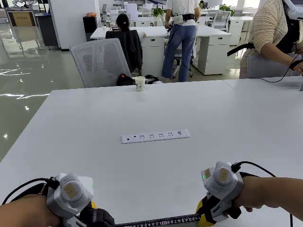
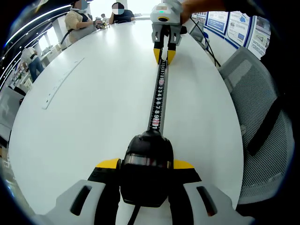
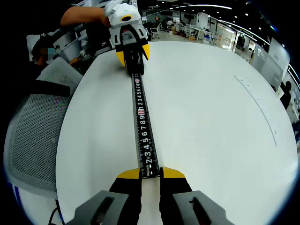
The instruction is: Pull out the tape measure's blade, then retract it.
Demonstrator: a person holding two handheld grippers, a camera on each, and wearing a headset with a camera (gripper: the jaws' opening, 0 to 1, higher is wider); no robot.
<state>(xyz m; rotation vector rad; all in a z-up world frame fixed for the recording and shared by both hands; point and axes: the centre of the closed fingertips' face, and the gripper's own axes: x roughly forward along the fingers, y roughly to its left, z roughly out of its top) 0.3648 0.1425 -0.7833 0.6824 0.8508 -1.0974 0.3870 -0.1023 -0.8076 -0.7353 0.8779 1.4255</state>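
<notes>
Black blade (image 3: 142, 123), white numerals; black case (image 2: 147, 166); white table (image 1: 142, 109); white power strip (image 1: 155, 136).

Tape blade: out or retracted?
Out. The blade runs from the case in the left gripper to the right gripper, shut on its tip.

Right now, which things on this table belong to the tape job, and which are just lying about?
In the job: case, held in the left gripper; blade, out flat along the table, its end in the right gripper.
Lying about: power strip; cup at the far edge.
</notes>
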